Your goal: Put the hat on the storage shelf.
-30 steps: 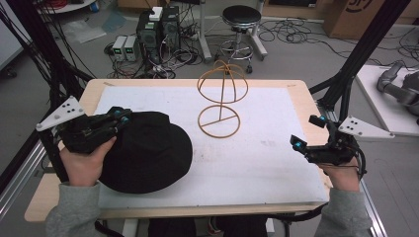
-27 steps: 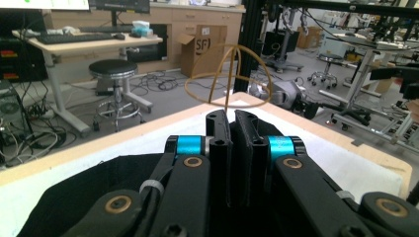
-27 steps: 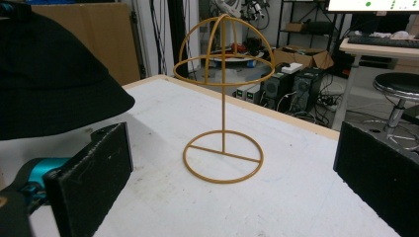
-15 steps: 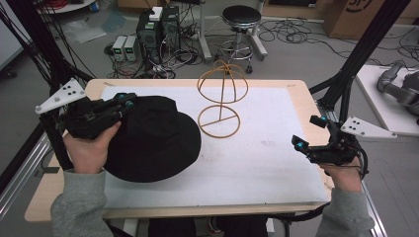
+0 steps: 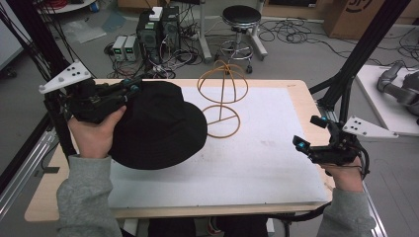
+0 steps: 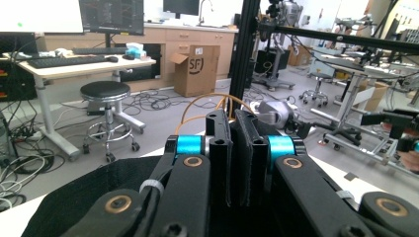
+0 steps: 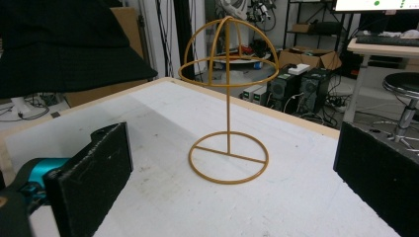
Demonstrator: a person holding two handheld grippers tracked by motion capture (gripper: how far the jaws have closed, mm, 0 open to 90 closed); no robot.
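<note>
A black wide-brimmed hat hangs tilted above the left half of the table. My left gripper is shut on its far-left brim. In the left gripper view the jaws are pressed together, with the hat's fabric below them. A gold wire hat stand with a domed top stands upright at the back middle, just right of the hat. My right gripper hovers open by the table's right edge, holding nothing. From the right gripper view, the stand is straight ahead and the hat is at upper left.
A white mat covers most of the wooden table. Black frame posts rise at both sides. Behind the table are a stool, computer boxes and loose cables. A grey robot arm lies on a side table at right.
My left gripper has lifted the hat off the table and carried it back and to the right, toward the stand. The right gripper has stayed put.
</note>
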